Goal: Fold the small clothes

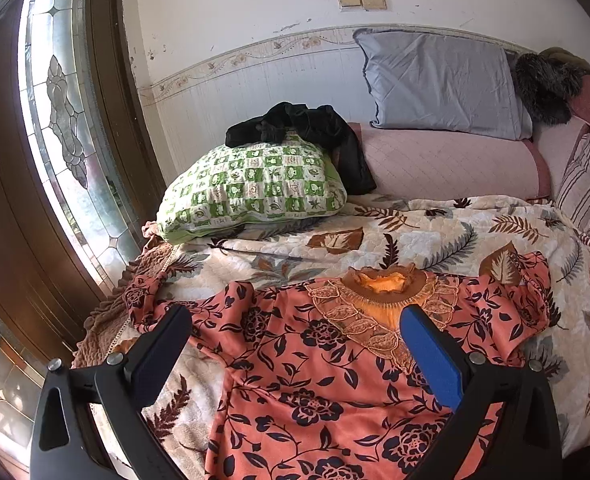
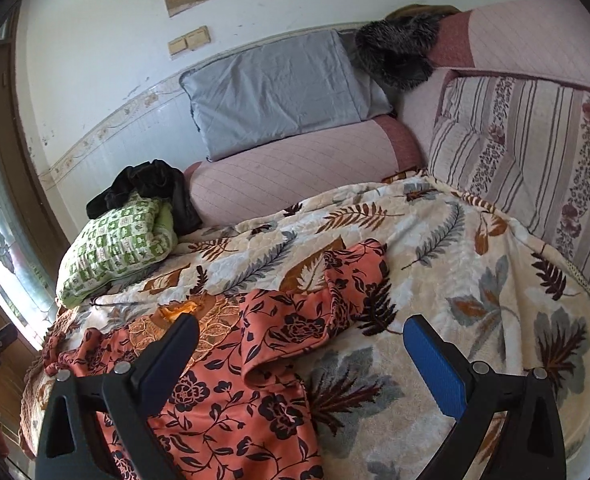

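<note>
- On the near part of the bed, an orange floral blouse (image 1: 315,380) is lying spread face-up over the leaf-print blanket (image 1: 435,232), its lace collar (image 1: 375,312) pointing to the far side.
- Above the blouse, the left gripper (image 1: 295,340) is hovering with its fingers wide apart, gripping nothing.
- Over the blouse's right edge, the right gripper (image 2: 301,356) is also hovering, fingers apart and empty; the right sleeve (image 2: 347,276) is lying just beyond it, bunched on the blanket.
- Judging by the flat, unfolded blouse, folding is only beginning, at the reaching stage.
- Next, each gripper probably needs to be lowering onto a sleeve or side edge, pinching the thin cloth without catching the blanket.
- Far off, a green checked pillow (image 1: 255,188), a black garment (image 1: 315,128) and a grey pillow (image 1: 443,84) are sitting well apart from the blouse.
- No readable writing or brand is showing anywhere.
</note>
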